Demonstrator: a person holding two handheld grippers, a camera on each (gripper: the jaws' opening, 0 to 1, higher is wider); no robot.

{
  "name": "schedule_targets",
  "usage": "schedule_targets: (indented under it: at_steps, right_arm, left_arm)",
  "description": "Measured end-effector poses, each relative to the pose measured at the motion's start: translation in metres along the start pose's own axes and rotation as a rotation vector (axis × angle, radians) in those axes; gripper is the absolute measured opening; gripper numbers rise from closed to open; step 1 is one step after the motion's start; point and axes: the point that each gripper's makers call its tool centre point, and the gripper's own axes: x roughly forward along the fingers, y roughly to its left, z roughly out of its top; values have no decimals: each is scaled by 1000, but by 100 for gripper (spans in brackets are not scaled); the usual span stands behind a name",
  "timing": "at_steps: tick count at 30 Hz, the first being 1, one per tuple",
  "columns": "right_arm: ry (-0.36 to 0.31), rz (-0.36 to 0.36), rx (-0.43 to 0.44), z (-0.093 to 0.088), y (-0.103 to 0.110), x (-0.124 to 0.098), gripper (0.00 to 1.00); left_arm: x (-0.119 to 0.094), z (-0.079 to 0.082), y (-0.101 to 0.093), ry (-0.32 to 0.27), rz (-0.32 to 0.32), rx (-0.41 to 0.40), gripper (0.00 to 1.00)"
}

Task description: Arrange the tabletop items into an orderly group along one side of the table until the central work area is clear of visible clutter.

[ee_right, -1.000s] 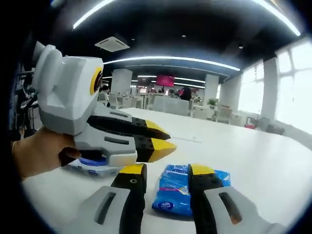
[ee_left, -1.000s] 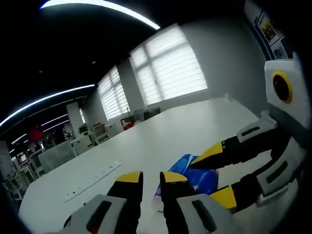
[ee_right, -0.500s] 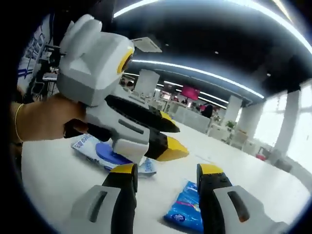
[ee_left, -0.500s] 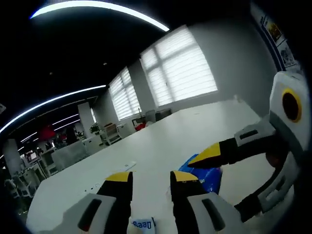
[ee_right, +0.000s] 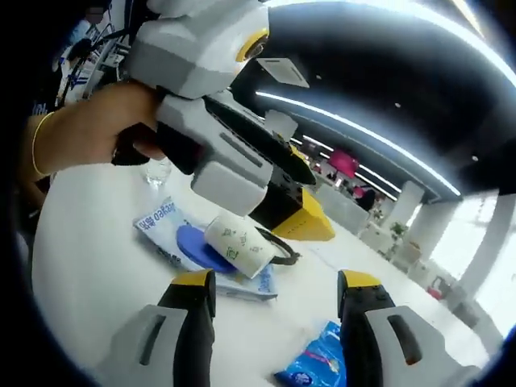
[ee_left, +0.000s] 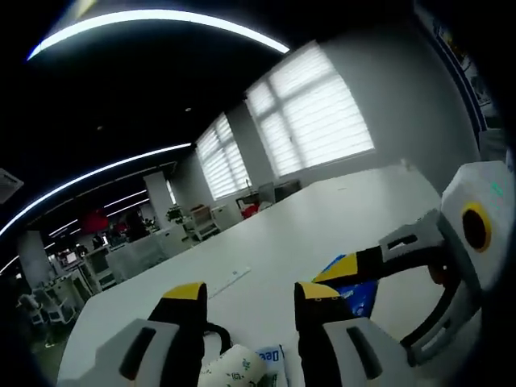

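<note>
White tabletop [ee_left: 266,242] stretches away toward tall blinded windows [ee_left: 310,121] in the left gripper view, with long ceiling light strips overhead and rows of office desks far behind. Low in that view the left gripper [ee_left: 246,294] has its yellow-tipped jaws parted with nothing between them; just below the gap lie the pale end of a patterned roll [ee_left: 234,369] and a corner of a flat wipes pack [ee_left: 272,356]. To the right, the right gripper [ee_left: 343,270] reaches in over a blue tissue packet [ee_left: 355,292] lying on the table (whether it touches the packet cannot be told). In the right gripper view the right gripper [ee_right: 274,286] shows its jaws spread wide and empty, the blue tissue packet [ee_right: 318,363] low between them. A hand [ee_right: 97,129] holds the left gripper [ee_right: 310,226] above the roll [ee_right: 238,246], which rests on the flat wipes pack [ee_right: 165,234] with its blue oval label, a thin dark loop just beside it.
</note>
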Motion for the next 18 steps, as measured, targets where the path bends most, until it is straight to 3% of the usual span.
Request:
schedule_targets:
  at_steps: [6,10,18]
  right_arm:
    - [0,9,-5,4,-2,1,59]
    - [-33,52,109,11,1,3,59]
    - [-54,33,192,29,-15,9,57]
  left_arm:
    - [-19,7,14,-42,30,-20,45]
    - [-26,7,25,-40,52,-29,45]
    - [-32,2,53,-29,106,-65,45]
